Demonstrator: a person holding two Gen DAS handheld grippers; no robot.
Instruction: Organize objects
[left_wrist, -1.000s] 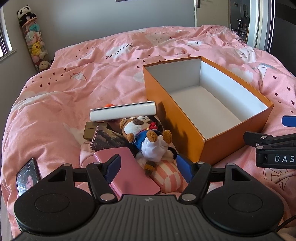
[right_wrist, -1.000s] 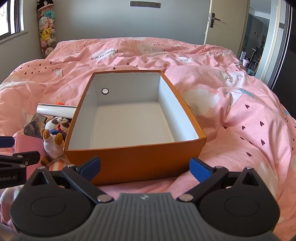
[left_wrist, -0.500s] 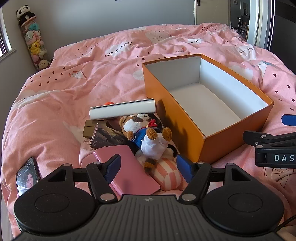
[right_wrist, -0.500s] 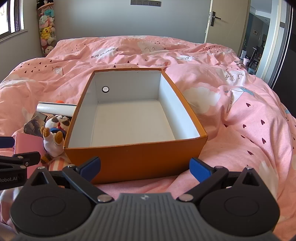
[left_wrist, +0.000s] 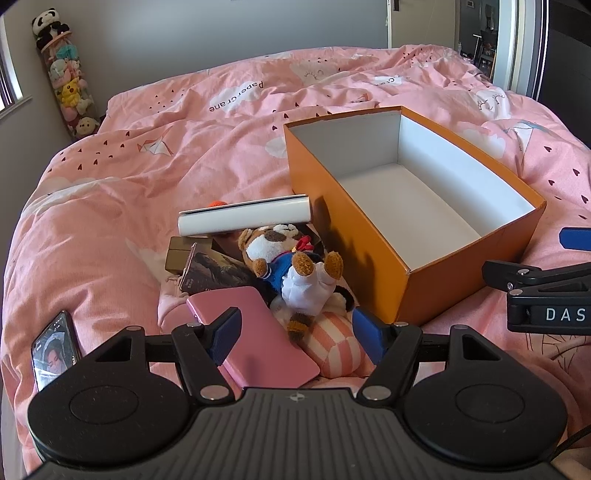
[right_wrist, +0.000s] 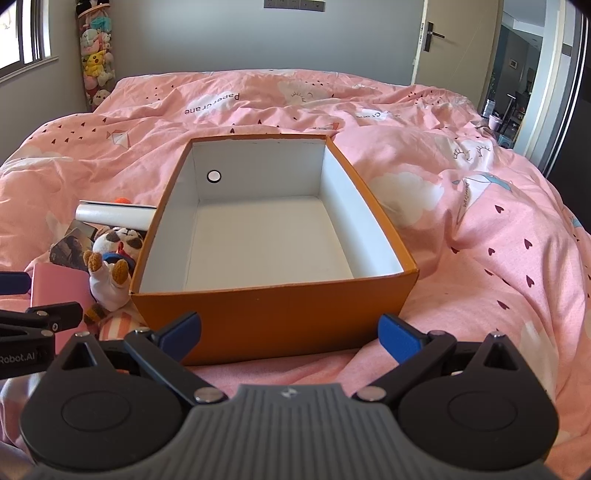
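Box (right_wrist: 273, 310) on the bed (right_wrist: 461, 229), mouth up and empty, ready for filling. Toy (left_wrist: 291, 266), pink case (left_wrist: 255, 332), white tube (left_wrist: 243, 219) heaped just left of it. Left gripper (left_wrist: 295, 332) spread wide above case and toy, grasping nothing. Right gripper (right_wrist: 290, 332) likewise released, facing the box's near wall, likely to steady it.

On the pink bed (left_wrist: 110, 206), the left claw (left_wrist: 295, 338) hangs wide open over a pink case (left_wrist: 255, 332) and striped cushion (left_wrist: 338, 350), a plush dog (left_wrist: 295, 266) at twelve o'clock, the empty orange box (left_wrist: 354, 236) at two o'clock.
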